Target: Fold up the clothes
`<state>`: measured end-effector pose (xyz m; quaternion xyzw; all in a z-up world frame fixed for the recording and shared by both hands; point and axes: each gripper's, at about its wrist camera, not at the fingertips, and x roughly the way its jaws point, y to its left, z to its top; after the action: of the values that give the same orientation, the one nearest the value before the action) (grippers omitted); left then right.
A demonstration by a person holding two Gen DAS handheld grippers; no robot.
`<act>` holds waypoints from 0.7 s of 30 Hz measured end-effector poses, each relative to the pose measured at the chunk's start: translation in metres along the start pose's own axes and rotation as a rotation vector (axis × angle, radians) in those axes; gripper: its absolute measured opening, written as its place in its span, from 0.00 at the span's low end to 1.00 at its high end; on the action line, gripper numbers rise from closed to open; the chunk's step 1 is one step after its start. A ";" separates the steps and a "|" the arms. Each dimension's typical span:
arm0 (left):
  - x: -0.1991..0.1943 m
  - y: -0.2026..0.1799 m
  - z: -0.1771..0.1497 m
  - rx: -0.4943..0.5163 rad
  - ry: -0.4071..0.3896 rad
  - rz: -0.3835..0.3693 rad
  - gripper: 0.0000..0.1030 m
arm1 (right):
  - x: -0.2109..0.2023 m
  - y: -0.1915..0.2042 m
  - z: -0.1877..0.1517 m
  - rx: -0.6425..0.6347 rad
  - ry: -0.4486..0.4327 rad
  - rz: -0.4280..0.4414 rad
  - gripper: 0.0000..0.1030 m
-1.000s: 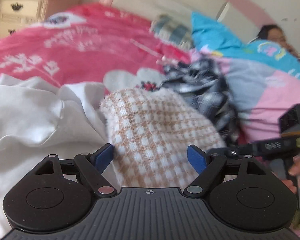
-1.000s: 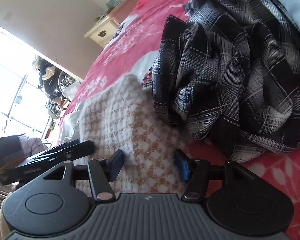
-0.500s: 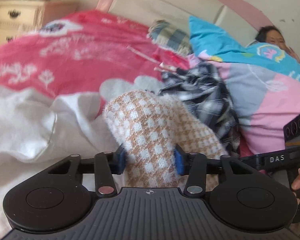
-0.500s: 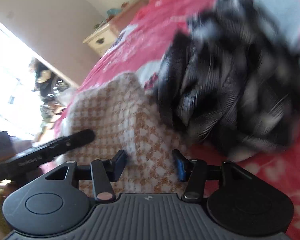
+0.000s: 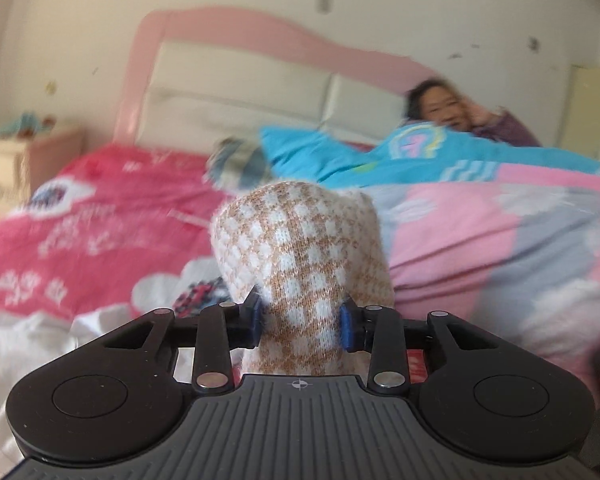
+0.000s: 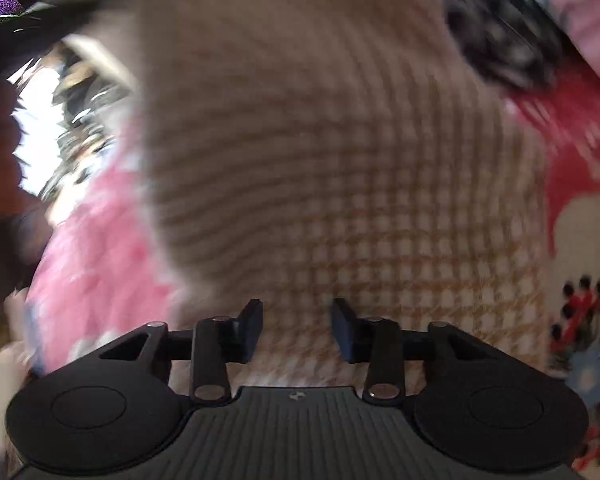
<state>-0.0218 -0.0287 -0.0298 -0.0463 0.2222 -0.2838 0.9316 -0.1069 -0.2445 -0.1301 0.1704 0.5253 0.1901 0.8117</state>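
Observation:
A tan-and-white checked knit garment (image 5: pixel 300 248) bulges up between the blue pads of my left gripper (image 5: pixel 301 323). Its jaws are closing and pinch a bunch of the knit, held clear of the pink bedspread (image 5: pixel 100 216). In the blurred right wrist view the same knit (image 6: pixel 340 160) fills most of the picture. My right gripper (image 6: pixel 298 328) hovers over it with its jaws closing. The weave runs flat and unbunched between and past both pads. A crumpled white garment (image 5: pixel 40 344) lies at the lower left.
A black-and-white plaid garment (image 6: pixel 500 28) lies at the top right. A person (image 5: pixel 440 108) lies under a blue and pink quilt (image 5: pixel 500 216) on the right of the bed. Behind stand a pink headboard (image 5: pixel 236 80), a checked pillow (image 5: pixel 238 160) and a cream nightstand (image 5: pixel 0 168).
My left jaws narrowed onto the knit and lifted it, the view tilting up to the headboard. My right gripper swept across the knit with its jaws narrowing; the plaid garment slid to the top right.

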 end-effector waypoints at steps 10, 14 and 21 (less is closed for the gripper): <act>-0.082 -0.060 -0.013 0.247 0.008 -0.044 0.31 | -0.083 -0.022 -0.046 0.299 -0.019 0.093 0.39; -0.110 -0.073 -0.027 0.293 0.021 -0.053 0.30 | -0.153 -0.028 -0.091 0.332 -0.027 0.083 0.40; -0.167 -0.115 -0.081 0.366 0.104 -0.092 0.30 | -0.223 -0.041 -0.162 0.399 -0.070 -0.043 0.41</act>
<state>-0.2395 -0.0301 -0.0131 0.1284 0.2125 -0.3640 0.8977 -0.3341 -0.3763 -0.0365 0.3231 0.5273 0.0590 0.7836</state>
